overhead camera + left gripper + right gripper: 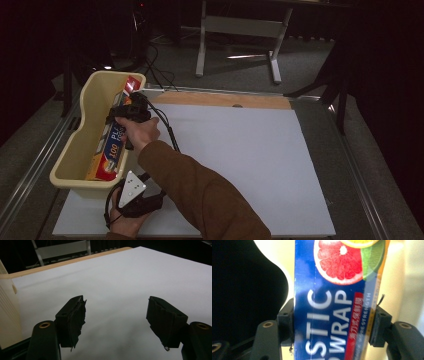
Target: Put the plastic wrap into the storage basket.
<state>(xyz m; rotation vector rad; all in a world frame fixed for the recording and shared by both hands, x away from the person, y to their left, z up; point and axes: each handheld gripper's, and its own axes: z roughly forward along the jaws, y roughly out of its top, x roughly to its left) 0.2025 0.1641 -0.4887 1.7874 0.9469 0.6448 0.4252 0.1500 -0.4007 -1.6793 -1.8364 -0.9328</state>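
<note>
Dark floor and a grey table frame are seen behind the white board (240, 165), and on that board's near left corner the cream bin (75, 150) is stood. Everything is placed from the bin now. Lying lengthwise inside it, along the wall nearest the board's middle, is the plastic wrap box (111, 145), its red end raised against the far rim. Reaching across into the bin is the right gripper (125, 114), and in the right gripper view (332, 327) its jaws are found either side of the box (329, 310): the one pad is laid against the blue face's edge, the other against the yellow edge, so the box is judged to be clamped across its width, though how firmly cannot be told. Just outside the bin's near end, low over the board, the left gripper (131, 197) is held with its jaws wide apart (116, 322) and nothing between them.

A slip is the risk to be watched here. The carton is long and is gripped near its middle on smooth printed card; should it be raised with light pressure, one end could swing down and the box could twist out. The raised red end could also be caught on the bin's rim, and the light bin could then be dragged or tipped with it, since it is steadied by nothing.
</note>
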